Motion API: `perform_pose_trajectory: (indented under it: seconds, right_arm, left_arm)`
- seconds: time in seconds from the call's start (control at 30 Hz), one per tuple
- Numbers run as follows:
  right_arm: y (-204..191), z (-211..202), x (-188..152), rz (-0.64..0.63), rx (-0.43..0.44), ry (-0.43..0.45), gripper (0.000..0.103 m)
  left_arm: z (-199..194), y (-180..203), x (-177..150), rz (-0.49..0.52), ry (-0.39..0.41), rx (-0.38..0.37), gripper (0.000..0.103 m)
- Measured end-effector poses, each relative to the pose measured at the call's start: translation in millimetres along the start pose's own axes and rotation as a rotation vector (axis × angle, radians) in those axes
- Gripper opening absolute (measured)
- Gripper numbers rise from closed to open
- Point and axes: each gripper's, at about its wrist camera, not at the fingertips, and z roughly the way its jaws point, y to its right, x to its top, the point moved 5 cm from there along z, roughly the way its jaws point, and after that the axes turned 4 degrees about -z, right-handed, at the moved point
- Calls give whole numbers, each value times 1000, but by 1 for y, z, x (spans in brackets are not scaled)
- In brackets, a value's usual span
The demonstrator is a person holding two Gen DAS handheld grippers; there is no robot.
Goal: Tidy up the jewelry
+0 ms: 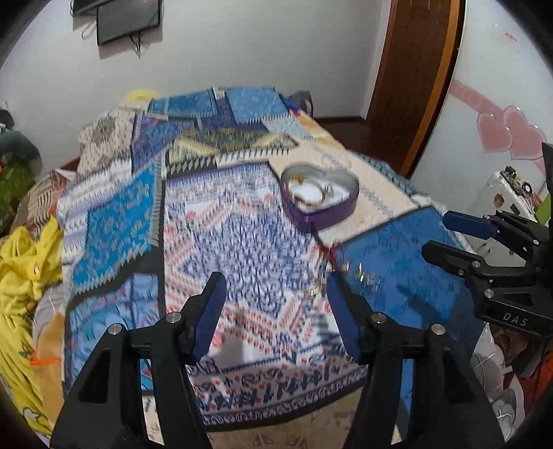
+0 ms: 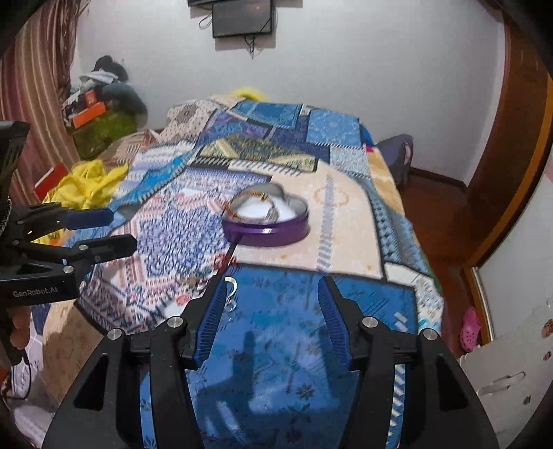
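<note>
A purple heart-shaped tin [image 1: 319,203] [image 2: 266,228] stands open on the patchwork bedspread [image 1: 242,241], with blurred bracelets on its white lining. An orange beaded bracelet [image 2: 228,207] hangs over its near rim. Small shiny pieces of jewelry [image 1: 359,271] lie on the blue patch nearer me; a silver hoop [image 2: 232,286] sits right beside the right gripper's left finger. My left gripper [image 1: 273,286] [image 2: 121,229] is open over the red-and-blue pattern with nothing between its fingers. My right gripper [image 2: 271,286] [image 1: 437,235] is open over the blue patch, holding nothing.
A yellow cloth [image 1: 24,269] [image 2: 86,183] lies at the bed's left side. A wooden door frame [image 1: 414,86] and a white cabinet [image 1: 501,193] stand on the right. A screen [image 2: 243,17] hangs on the far wall. A pile of things [image 2: 103,103] sits at the back left.
</note>
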Motion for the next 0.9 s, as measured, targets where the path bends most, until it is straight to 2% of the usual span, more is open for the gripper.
perform_pose_trajectory:
  seconds: [0.17,0.37,0.5,0.73,0.83,0.9]
  right_arm:
    - [-7,18,-13,-4,18,-43,51]
    - [-9,33,-19,-4,22,-73,51]
    - [-16,37,-19,-15,57,-83,43]
    - [-29,49,-14,-69,76,-94,29]
    - [-32,51,-13,-80,77,-93,23]
    - [-32,53,-12,-81,82,-93,15]
  left_arm:
    - [10,-2,-17,-10,-43,-11,59]
    - [17,1,-26,-9,-52,-30,59]
    - [22,5,-27,2,-49,-38,57]
    - [29,7,-30,3,-71,-70,36]
    - [31,9,-31,3,-76,-93,35]
    - [32,12,-31,7,-75,-102,33]
